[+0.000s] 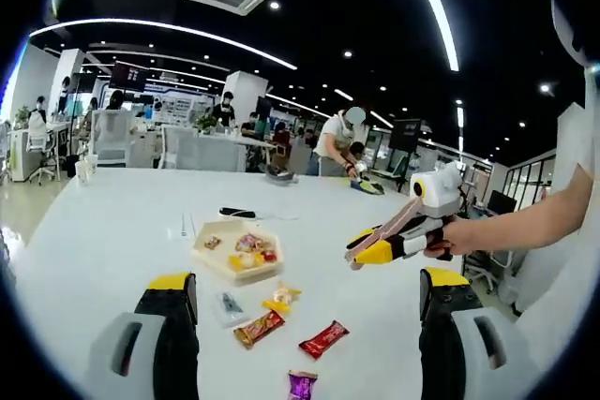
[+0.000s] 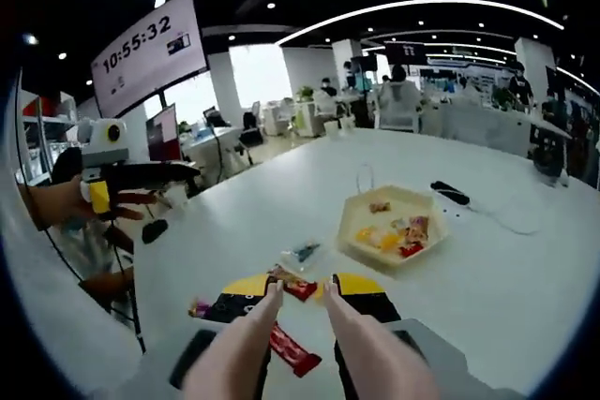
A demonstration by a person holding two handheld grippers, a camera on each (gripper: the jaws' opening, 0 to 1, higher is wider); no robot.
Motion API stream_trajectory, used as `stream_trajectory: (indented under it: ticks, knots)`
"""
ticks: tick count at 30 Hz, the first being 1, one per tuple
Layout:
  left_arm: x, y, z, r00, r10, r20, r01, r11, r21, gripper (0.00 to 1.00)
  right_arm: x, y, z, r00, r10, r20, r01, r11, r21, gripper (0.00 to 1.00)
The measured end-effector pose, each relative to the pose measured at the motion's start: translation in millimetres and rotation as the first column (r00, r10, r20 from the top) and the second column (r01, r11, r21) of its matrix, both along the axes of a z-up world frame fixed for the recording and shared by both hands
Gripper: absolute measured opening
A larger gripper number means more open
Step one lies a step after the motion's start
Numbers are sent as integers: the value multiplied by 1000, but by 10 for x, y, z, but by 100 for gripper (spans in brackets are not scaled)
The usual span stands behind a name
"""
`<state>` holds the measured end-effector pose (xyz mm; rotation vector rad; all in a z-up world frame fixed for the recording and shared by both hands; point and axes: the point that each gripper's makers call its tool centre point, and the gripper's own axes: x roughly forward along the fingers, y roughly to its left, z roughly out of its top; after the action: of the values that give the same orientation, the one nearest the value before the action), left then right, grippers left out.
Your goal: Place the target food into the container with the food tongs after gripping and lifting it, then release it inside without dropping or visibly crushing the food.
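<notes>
Tray (image 1: 236, 255): hexagonal, sitting on the white table (image 1: 112, 222), holding mixed snacks. Loose wrappers lying just before it, among them a red bar (image 1: 323, 338) whose long axis is running diagonally. Left gripper (image 1: 309, 311): jaws standing wide, holding nothing. Right gripper (image 2: 302, 289): gripping pink tongs (image 2: 281, 344), tips hovering narrowly parted, pointing at a red snack (image 2: 298, 288).

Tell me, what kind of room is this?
Probably a big open office. People work at rows of white desks with office chairs, long strip lights cross the dark ceiling, and a large wall screen showing a clock hangs nearby.
</notes>
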<state>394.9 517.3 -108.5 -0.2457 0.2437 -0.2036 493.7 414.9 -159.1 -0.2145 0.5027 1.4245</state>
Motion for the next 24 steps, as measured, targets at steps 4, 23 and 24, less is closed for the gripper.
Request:
stream_trajectory:
  ticks: [4,23,24]
  knots:
    - [40,78,-57,1000,-22,-10,23,1000,10,99,-159,39,-82,999,31,12,-30,999,-40,25]
    - [9,266,-173,997,12,-74,-11,1000,8,99,-626,429,-501,951,296,-85,-301,952,-50,25]
    - [-6,278,-186,997,17,-78,-16,1000,11,99,-643,439,-512,950,300,-86,-305,951,-53,25]
